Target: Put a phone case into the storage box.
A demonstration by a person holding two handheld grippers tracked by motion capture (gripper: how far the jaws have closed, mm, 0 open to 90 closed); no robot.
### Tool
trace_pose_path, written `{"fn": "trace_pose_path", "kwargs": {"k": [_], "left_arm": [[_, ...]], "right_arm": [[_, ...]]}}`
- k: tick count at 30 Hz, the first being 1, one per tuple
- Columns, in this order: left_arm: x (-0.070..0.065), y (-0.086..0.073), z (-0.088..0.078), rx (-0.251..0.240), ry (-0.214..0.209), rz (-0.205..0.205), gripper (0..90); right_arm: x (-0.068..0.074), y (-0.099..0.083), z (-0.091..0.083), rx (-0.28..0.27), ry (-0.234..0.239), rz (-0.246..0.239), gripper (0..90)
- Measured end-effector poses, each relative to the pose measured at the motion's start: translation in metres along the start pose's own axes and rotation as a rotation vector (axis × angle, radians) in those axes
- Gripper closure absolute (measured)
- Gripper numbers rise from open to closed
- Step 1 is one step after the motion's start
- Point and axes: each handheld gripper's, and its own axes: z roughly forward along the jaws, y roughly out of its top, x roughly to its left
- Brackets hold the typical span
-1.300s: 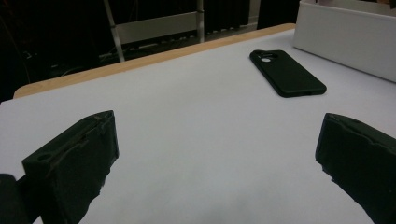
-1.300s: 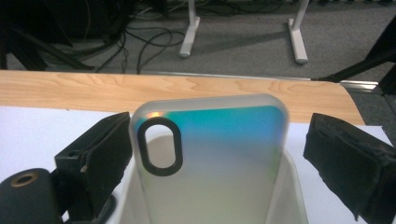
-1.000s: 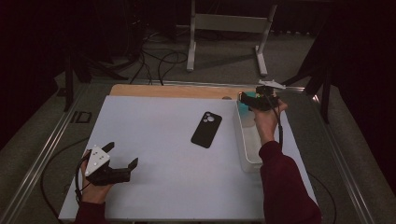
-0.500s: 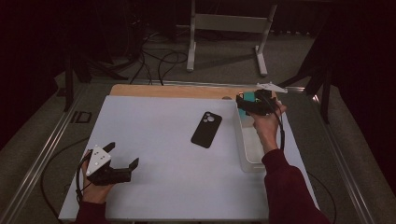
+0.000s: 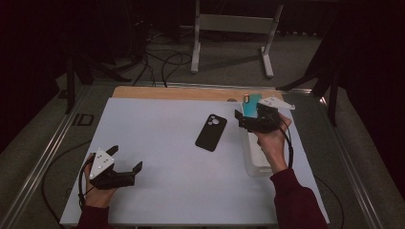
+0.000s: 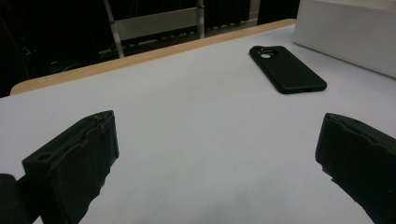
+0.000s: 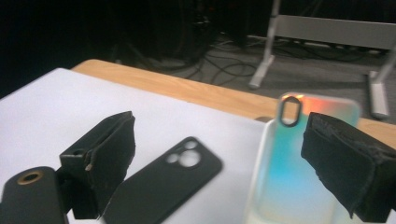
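Right gripper is held wide open over the white tray, beside an iridescent phone case. Left gripper is spread wide above the tabletop. No writing can be read on the black phone case.

1. A white sheet covered the wooden table
2. Grey carpet lay beyond, strewn with black cables
3. A pale metal stand stood against darkness

Black phone case: matt, smooth plastic.
Iridescent phone case: glossy, translucent.
Bench: smooth matt white sheet, wood far edge.
Tongs pads: rough black foam.
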Motion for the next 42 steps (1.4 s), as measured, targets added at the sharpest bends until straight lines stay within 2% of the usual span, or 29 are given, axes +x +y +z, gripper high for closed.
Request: {"fn": "trace_pose_path", "kwargs": {"k": [5, 12, 18, 21, 23, 27, 30, 33, 36, 42], "left_arm": [[0.000, 0.001, 0.000, 0.003, 0.001, -0.004, 0.0], [-0.002, 0.003, 0.002, 0.007, 0.002, -0.005, 0.0], [-0.004, 0.009, 0.002, 0.005, 0.001, -0.008, 0.0], [-0.004, 0.011, 0.004, 0.020, 0.000, -0.019, 0.0], [-0.005, 0.012, 0.006, 0.029, -0.009, -0.022, 0.0], [-0.007, 0.017, 0.010, 0.036, -0.025, -0.022, 0.0], [-0.009, 0.023, 0.014, 0.038, -0.038, -0.023, 0.0], [-0.011, 0.028, 0.017, 0.041, -0.043, -0.017, 0.0], [-0.017, 0.036, 0.025, 0.041, -0.053, 0.001, 0.0], [-0.028, 0.048, 0.044, 0.043, -0.077, 0.019, 0.0]], "right_arm": [[0.009, -0.010, -0.014, -0.016, 0.051, -0.002, 9.4], [0.020, -0.025, -0.033, -0.039, 0.067, -0.034, 9.4], [0.022, -0.036, -0.044, -0.049, 0.105, -0.042, 10.3], [0.022, -0.041, -0.049, -0.042, 0.124, -0.042, 10.8], [0.021, -0.045, -0.054, -0.061, 0.132, -0.033, 11.4], [0.019, -0.055, -0.063, -0.083, 0.128, -0.037, 12.4], [0.016, -0.064, -0.070, -0.110, 0.133, -0.015, 12.8], [0.015, -0.071, -0.073, -0.114, 0.132, -0.015, 12.8], [0.014, -0.080, -0.079, -0.123, 0.116, -0.017, 12.7], [0.014, -0.086, -0.083, -0.116, 0.111, -0.026, 12.4]]}}
